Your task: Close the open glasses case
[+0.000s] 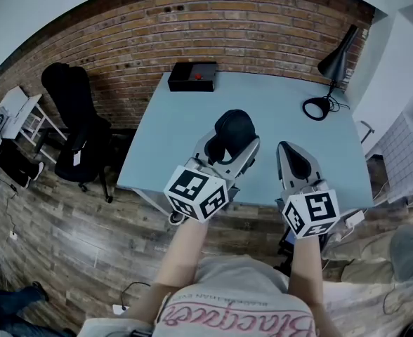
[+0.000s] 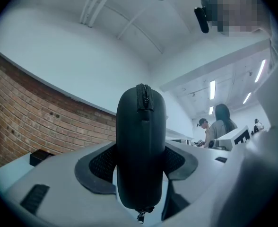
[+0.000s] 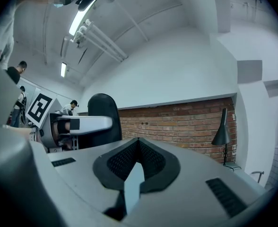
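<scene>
The left gripper (image 1: pixel 229 146) is clenched on the black glasses case (image 2: pixel 141 145). The case stands on end between the 2 jaws, its narrow zippered edge turned back toward the gripper's camera. Along that edge the 2 halves meet with no gap showing, and the zipper pull hangs at the lower end. Nothing of the inside can be seen, so what the case holds cannot be told.

The right gripper (image 1: pixel 293 156) sits just to the right of the left one. Its jaws are pressed together with nothing between them, and it is apart from the case.

Both tools are over the near edge of the pale blue table (image 1: pixel 277 111), with wood floor (image 1: pixel 66 244) below and behind them. Ahead of both jaw pairs lies a wide stretch of bare tabletop.

Far ahead of the left gripper, at the table's back edge against the brick wall (image 1: pixel 263 20), rests a black box (image 1: pixel 192 76) with a red spot on top. Ahead and to the right of the right gripper, a black desk lamp (image 1: pixel 333 65) stands near the far right corner. Off to the left of the left gripper, beyond the table's side edge, is a black chair (image 1: pixel 80 125).
</scene>
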Demonstrator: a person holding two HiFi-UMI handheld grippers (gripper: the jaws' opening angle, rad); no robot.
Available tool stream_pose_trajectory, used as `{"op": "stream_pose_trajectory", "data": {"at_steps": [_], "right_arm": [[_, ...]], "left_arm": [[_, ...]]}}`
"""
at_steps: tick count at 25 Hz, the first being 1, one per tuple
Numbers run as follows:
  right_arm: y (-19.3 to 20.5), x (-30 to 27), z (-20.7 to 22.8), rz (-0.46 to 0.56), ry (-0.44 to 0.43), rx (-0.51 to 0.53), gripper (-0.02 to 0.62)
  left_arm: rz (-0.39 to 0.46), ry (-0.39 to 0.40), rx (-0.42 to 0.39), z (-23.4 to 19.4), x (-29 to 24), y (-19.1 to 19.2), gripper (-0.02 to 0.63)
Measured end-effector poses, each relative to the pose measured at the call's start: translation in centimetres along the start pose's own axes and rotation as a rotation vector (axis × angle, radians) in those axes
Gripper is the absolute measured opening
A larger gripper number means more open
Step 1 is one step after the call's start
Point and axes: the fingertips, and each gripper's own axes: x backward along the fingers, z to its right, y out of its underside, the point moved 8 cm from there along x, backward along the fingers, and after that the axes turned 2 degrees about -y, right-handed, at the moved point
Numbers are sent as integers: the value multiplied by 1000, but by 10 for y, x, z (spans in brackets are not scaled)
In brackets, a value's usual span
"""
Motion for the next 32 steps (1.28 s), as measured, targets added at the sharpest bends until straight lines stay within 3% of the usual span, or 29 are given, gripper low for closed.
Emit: {"op": "stream_pose_trajectory", "data": {"at_steps": [4,9,14,21,25,32], "right_arm": [[0,-1,-3,-7,-14,9,17],[2,0,-6,-5,-42,3,17],[5,-2,-16,-17,-136,-68,17],[16,-9,-41,-77,-291,-67,17],[21,-14,-51,-115,-367,-86,18],[35,-24,-62,-174,-385,-106,62]], "left_arm": [[0,-4,82,-13,0,-5,272],[-41,-76,189,-28,-2,-7,270],[-74,-100,286,-37,-8,-9,270],[-81,-88,413,-37,-17,-12,270],[-98,-78,460,-36,-21,-10,270],[-102,-79,500,-37,-20,-10,270]]}}
